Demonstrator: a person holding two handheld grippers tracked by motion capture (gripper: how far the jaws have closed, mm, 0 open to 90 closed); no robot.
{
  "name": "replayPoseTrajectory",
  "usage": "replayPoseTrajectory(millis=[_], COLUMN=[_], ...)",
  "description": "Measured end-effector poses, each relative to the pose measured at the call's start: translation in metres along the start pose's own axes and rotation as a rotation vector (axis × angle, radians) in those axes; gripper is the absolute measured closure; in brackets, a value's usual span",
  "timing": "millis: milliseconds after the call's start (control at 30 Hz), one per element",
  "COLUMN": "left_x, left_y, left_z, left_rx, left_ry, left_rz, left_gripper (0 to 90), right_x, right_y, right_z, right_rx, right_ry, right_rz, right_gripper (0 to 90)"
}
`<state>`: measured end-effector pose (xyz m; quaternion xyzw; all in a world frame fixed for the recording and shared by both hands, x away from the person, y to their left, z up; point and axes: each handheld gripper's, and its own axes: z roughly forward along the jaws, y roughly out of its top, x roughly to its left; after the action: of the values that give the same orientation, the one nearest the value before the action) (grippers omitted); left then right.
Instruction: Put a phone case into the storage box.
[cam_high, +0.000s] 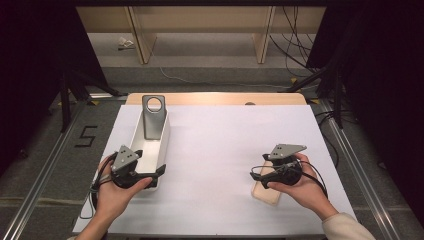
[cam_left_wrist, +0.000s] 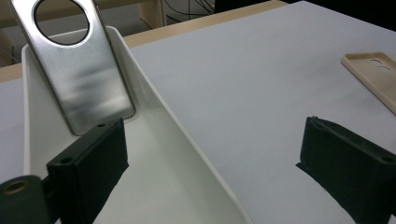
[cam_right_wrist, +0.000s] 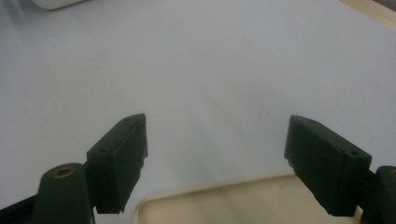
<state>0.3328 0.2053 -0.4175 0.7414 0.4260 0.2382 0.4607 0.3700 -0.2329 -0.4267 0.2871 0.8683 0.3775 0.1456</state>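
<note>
1. The left gripper (cam_left_wrist: 212, 163) is released, with its jaws wide apart. One jaw is inside the white tray (cam_left_wrist: 187, 154) and the other is over the sheet (cam_left_wrist: 243, 79) outside, so the tray's long wall stands between them.
2. The right gripper (cam_right_wrist: 215, 163) is also released. Its jaws hang above the near end of the beige case (cam_right_wrist: 233, 200); I cannot tell if they touch it.
3. In the high view, the right hand (cam_high: 300, 187) covers most of the case (cam_high: 265, 192).
4. A metal plate (cam_left_wrist: 79, 70) with a round hole leans at the tray's far end. Its top is cut off in the left gripper view.
</note>
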Motion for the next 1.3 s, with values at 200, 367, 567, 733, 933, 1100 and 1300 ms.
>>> replayPoseTrajectory(millis=[200, 367, 567, 733, 933, 1100, 1300], left_x=[-0.001, -0.002, -0.002, -0.005, -0.006, -0.006, -0.006], left_y=[0.001, 0.002, 0.002, 0.004, 0.004, 0.004, 0.004], left_z=[0.000, 0.000, -0.001, -0.002, -0.002, -0.002, -0.002], left_rx=[-0.003, -0.010, -0.007, -0.008, -0.008, -0.009, -0.008], left_ry=[-0.001, -0.005, 0.002, 0.008, 0.005, 0.006, 0.005], left_rz=[0.002, 0.001, 0.007, 0.018, 0.020, 0.018, 0.019], left_gripper=[7.0, 7.2, 7.3, 7.4, 7.5, 7.6, 7.6], right_x=[0.001, 0.004, 0.005, 0.006, 0.005, 0.001, -0.002], right_y=[-0.001, -0.004, -0.009, -0.013, -0.020, -0.024, -0.030], right_z=[-0.001, -0.002, -0.003, -0.003, 0.001, 0.000, 0.002], right_rx=[0.018, 0.090, 0.196, 0.293, 0.427, 0.493, 0.546], right_ry=[0.014, 0.090, 0.143, 0.153, 0.152, 0.106, 0.108], right_rz=[0.012, -0.011, -0.015, -0.019, -0.020, -0.030, -0.034], right_gripper=[26.5, 55.2, 85.5, 90.0, 90.0, 90.0, 90.0])
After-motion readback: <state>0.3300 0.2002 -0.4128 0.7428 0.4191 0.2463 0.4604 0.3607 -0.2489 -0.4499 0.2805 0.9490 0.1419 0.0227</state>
